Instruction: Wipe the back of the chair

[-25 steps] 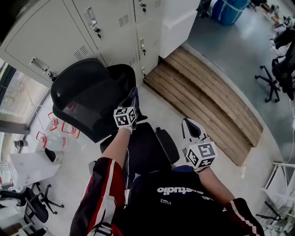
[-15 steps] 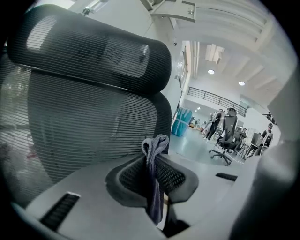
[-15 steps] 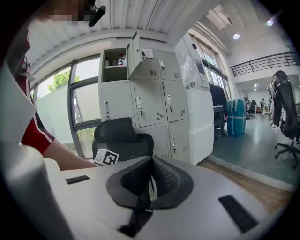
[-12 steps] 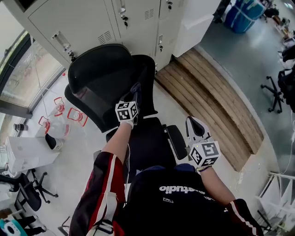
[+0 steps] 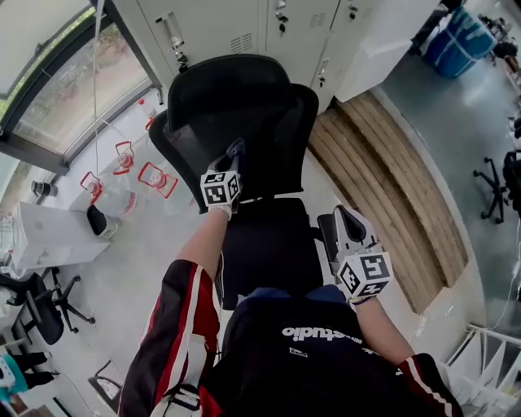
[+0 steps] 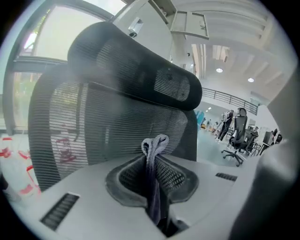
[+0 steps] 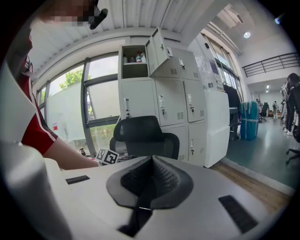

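A black mesh office chair [image 5: 236, 106] stands in front of me, its seat [image 5: 269, 244] towards me and its headrest [image 6: 136, 65] on top. My left gripper [image 5: 235, 153] is shut on a grey cloth [image 6: 155, 149] and is held up close to the seat-side face of the mesh backrest [image 6: 93, 126]. Whether the cloth touches the mesh, I cannot tell. My right gripper [image 5: 348, 225] hangs beside the chair's right armrest, shut, with nothing between its pads. The right gripper view shows the chair [image 7: 145, 136] farther off, with my right gripper [image 7: 149, 176] pointing at it.
Grey lockers [image 5: 269, 20] stand right behind the chair. A wooden platform [image 5: 391, 163] runs along the right. Plastic bags with red print [image 5: 122, 175] lie on the floor at left near a window, with a white table [image 5: 49, 236] and another office chair [image 5: 37, 301] lower left.
The head view has swung, so the chair now sits centred before the lockers with its back facing me squarely. The left gripper stays at the backrest with the cloth; the right one has barely moved.
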